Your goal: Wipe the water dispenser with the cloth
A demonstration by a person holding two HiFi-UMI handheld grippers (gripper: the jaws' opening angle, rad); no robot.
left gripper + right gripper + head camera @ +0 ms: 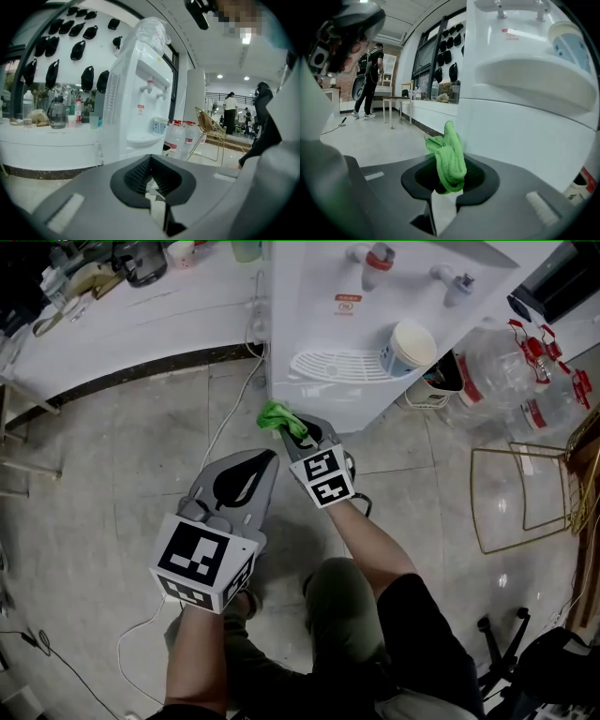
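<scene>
The white water dispenser (375,324) stands on the tiled floor, with a red tap (378,261), a blue tap (457,282) and a paper cup (409,346) on its drip tray (333,364). My right gripper (295,432) is shut on a green cloth (278,416), held just in front of the dispenser's lower front panel. In the right gripper view the bunched green cloth (449,157) sticks up from the jaws, close to the white panel (520,136). My left gripper (246,472) hangs further back and left, shut and empty; it faces the water dispenser (138,98) from a distance.
A white counter (122,315) with bottles runs left of the dispenser. Large water bottles (511,371) and a gold wire stand (525,484) sit to the right. A white cable (230,418) trails across the floor. People stand far off in both gripper views.
</scene>
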